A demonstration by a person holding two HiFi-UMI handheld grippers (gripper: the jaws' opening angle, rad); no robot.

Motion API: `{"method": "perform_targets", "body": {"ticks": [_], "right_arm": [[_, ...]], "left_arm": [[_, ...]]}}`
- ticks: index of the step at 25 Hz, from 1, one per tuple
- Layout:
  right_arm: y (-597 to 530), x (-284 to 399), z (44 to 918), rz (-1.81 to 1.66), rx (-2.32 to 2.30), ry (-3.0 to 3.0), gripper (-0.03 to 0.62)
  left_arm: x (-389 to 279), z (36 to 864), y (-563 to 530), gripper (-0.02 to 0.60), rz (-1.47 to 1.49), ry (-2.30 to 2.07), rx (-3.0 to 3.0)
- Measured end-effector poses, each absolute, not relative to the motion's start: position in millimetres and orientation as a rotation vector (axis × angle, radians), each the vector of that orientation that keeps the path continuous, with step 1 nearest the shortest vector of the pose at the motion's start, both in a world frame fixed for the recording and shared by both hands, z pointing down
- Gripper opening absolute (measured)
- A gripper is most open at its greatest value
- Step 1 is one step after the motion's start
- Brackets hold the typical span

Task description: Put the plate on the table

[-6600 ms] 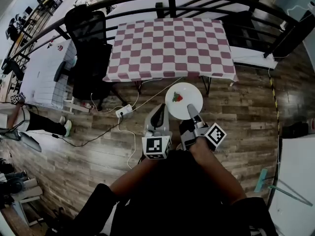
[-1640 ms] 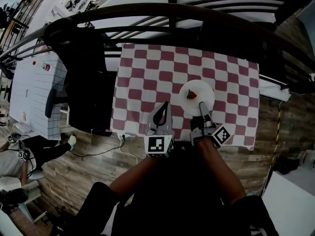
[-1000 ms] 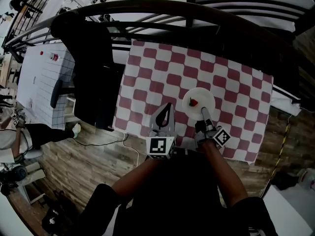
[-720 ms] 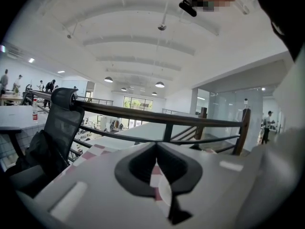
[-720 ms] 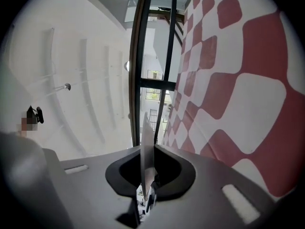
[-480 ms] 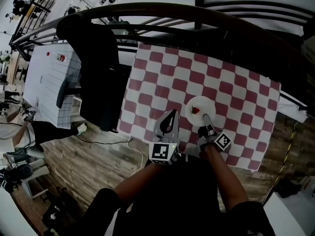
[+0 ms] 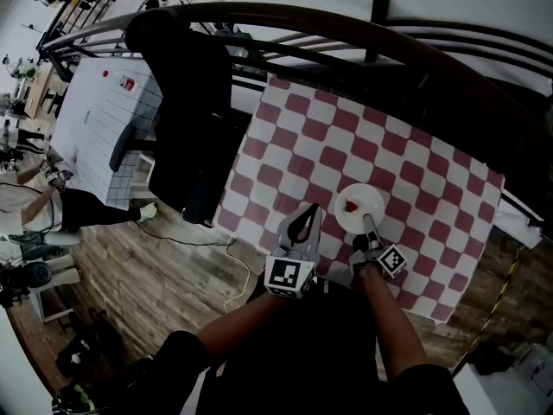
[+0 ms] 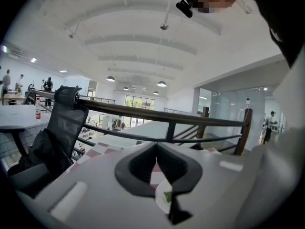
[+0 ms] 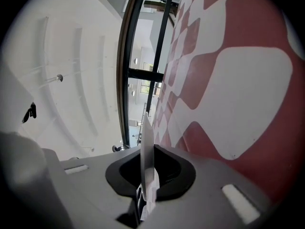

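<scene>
Right claw (image 7: 370, 222) is pinched narrow on the near rim of the white plate (image 7: 359, 207); its own view shows the plate edge-on between the jaws, with the pads pressed on both faces. From the claw, the plate extends toward 11 o'clock and carries a small red and green bit of food (image 7: 351, 206) near its middle. It sits over the table (image 7: 406, 145), close to the near edge, above the red and white checked cloth (image 7: 302, 137). Whether its underside touches the cloth I cannot tell.

Left claw (image 7: 304, 223) hangs at 9 o'clock of the right one, just beside the plate but apart from it. Its jaw tips are together with nothing between them, and the plate shows through the gap behind the tips.

Farther out, a black office chair (image 7: 194, 102) stands at 10 o'clock against the table's left edge. A dark railing (image 7: 346, 24) curves across 12 o'clock beyond the table. Wooden floor (image 7: 164, 266) spreads at 8 o'clock.
</scene>
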State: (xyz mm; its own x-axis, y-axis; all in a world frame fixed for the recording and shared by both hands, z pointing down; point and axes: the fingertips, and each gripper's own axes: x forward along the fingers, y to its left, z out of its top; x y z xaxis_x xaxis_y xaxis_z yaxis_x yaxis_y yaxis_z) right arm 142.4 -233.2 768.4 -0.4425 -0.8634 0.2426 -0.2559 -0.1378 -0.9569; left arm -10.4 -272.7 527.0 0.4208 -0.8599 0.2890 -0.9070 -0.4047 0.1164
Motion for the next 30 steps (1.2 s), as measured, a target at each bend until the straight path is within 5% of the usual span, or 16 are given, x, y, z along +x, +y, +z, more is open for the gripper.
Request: {"method": "perform_targets", "body": {"ticks": [30], "right_arm": [[-235.7,135.3,786.1,-1.71,-1.326,1.355,0.017]], "left_arm": [[-22.0,529.1,-261.0,0.009,0.298,-1.515,2.392]]}}
